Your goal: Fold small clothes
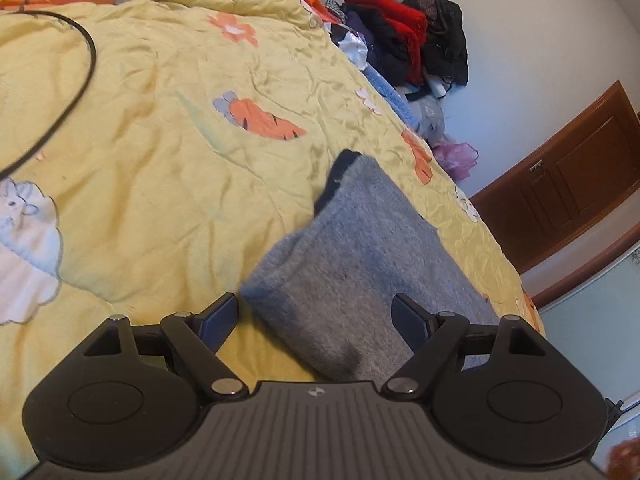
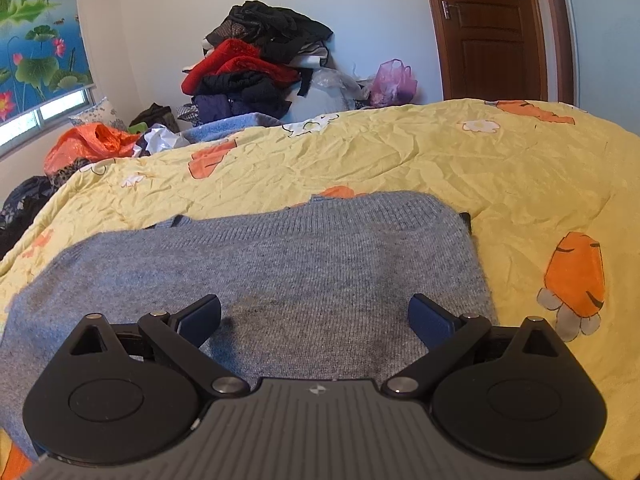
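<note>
Grey sweater [image 2: 280,272] folded flat on yellow quilt [image 2: 500,176]; left gripper [image 1: 316,318] and right gripper [image 2: 316,316] above it, fingers spread wide, holding nothing.

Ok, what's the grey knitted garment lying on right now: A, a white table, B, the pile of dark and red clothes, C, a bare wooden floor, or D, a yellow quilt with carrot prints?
D: the grey knitted garment lies flat on the yellow quilt, whose orange carrot prints show beside it.
</note>
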`<state>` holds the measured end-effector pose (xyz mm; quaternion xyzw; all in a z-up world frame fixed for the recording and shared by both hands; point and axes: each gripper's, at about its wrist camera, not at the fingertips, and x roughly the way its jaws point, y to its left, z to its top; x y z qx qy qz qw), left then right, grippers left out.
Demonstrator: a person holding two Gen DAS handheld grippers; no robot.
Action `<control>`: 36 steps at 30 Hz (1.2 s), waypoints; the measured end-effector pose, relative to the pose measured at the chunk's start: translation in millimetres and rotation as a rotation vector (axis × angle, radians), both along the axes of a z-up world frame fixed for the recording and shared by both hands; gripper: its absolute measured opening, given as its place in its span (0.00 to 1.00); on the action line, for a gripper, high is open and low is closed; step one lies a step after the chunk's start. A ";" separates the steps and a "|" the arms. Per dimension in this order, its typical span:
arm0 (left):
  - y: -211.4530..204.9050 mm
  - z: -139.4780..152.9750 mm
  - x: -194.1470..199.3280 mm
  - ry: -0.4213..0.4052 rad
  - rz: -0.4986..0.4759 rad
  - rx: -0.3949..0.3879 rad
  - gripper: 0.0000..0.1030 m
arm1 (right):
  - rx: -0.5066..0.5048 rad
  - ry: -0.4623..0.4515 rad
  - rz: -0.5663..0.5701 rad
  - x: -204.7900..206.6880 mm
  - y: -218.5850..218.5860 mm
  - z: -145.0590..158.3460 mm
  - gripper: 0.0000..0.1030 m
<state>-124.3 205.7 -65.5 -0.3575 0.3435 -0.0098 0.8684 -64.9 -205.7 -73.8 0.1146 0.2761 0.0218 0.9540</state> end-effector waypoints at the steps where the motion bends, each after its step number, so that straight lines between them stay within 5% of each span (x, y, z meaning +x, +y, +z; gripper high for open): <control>1: -2.9 0.3 0.4 -0.004 0.004 -0.006 0.81 | 0.006 -0.002 0.001 -0.2 -0.8 -0.1 0.96; 4: -8.9 2.5 6.0 0.009 0.017 -0.013 0.71 | 0.018 -0.005 0.003 -0.6 -2.7 -0.3 0.97; 6: -11.5 2.1 11.8 0.020 -0.003 -0.025 0.48 | 0.022 -0.006 0.005 -0.9 -3.1 -0.2 0.97; 9: -14.9 0.8 14.2 0.031 0.014 -0.001 0.34 | 0.031 -0.009 0.006 -1.5 -4.3 -0.4 0.97; 14: -9.6 -1.3 22.2 0.068 0.061 0.003 0.34 | 0.044 -0.012 0.009 -2.1 -5.9 -0.6 0.98; 17: -11.2 0.4 20.4 0.051 0.047 -0.035 0.56 | 0.046 -0.013 0.010 -2.5 -6.4 -0.7 0.98; 20: -22.4 4.1 21.6 0.040 0.040 0.032 0.58 | 0.046 -0.013 0.010 -2.5 -6.7 -0.5 0.98; 22: -28.2 3.6 24.5 0.025 0.051 0.093 0.56 | 0.046 -0.013 0.010 -2.5 -6.8 -0.5 0.98; 24: -32.4 4.2 29.4 0.047 0.061 0.154 0.24 | 0.047 -0.013 0.010 -2.6 -6.8 -0.4 0.98; 25: -32.9 3.2 32.7 0.069 0.059 0.169 0.20 | 0.046 -0.013 0.010 -2.4 -6.7 -0.5 0.98; 36: -35.9 3.8 34.6 0.062 0.053 0.206 0.21 | 0.039 -0.012 0.009 -2.7 -5.9 0.0 0.98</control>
